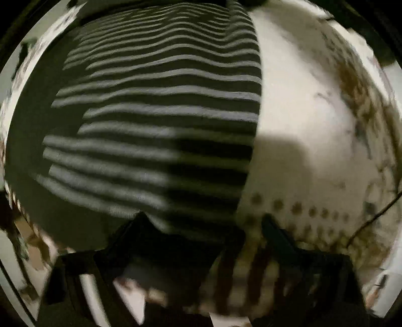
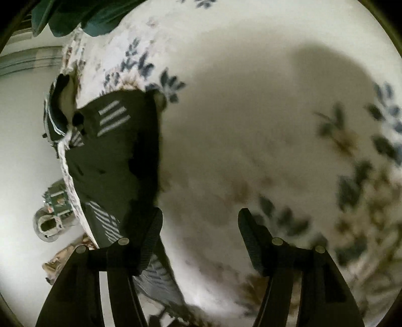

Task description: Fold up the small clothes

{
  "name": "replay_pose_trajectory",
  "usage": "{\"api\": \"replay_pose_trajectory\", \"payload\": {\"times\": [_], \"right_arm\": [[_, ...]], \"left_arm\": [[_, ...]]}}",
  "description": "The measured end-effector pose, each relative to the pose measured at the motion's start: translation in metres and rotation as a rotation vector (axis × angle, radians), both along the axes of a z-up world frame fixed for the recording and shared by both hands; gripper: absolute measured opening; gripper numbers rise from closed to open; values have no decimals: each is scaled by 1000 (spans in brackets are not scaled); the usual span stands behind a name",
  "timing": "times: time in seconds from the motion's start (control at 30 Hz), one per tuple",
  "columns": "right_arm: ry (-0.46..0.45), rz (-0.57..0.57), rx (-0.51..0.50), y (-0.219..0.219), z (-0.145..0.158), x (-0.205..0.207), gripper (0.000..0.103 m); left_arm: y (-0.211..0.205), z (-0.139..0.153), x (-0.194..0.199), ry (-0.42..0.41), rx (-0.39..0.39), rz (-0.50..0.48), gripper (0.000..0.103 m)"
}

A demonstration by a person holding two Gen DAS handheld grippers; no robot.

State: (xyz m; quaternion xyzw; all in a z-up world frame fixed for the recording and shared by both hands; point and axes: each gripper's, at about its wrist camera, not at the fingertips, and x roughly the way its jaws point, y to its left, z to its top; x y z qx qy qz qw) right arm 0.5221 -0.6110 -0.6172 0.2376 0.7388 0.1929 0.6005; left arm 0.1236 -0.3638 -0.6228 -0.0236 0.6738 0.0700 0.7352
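A black garment with grey stripes (image 1: 160,105) lies flat on a white floral cloth (image 1: 301,113) and fills most of the blurred left wrist view. My left gripper (image 1: 203,226) hangs straight down over the garment's near right edge. Its fingers stand apart, and the striped hem and the cloth show between them without being pinched. In the right wrist view the same dark garment (image 2: 113,151) lies at the left, part folded, with striped patches showing. My right gripper (image 2: 201,226) is open over bare floral cloth (image 2: 251,125), with its left finger (image 2: 150,231) beside the garment's edge.
A green cloth (image 2: 75,15) lies at the top left of the right wrist view. A dark item with white trim (image 2: 57,110) sits at the cloth's left edge. Lower down, a shiny metal object (image 2: 47,226) stands on the pale floor (image 2: 22,163). A thin dark cord (image 1: 371,218) crosses the cloth at the right.
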Motion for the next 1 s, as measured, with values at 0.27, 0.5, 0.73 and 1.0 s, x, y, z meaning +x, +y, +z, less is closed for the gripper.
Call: {"api": "replay_pose_trajectory", "payload": {"times": [0.27, 0.5, 0.73, 1.0], "right_arm": [[21, -163, 114, 53, -49, 65, 65], [-43, -79, 31, 90, -19, 80, 9], [-161, 12, -42, 146, 89, 85, 8], [-257, 50, -110, 304, 173, 87, 8]], "left_arm": [[24, 30, 21, -103, -56, 26, 5], [67, 101, 16, -207, -146, 91, 5], [165, 151, 9, -303, -302, 259, 5], [304, 154, -7, -312, -425, 358, 5]]}}
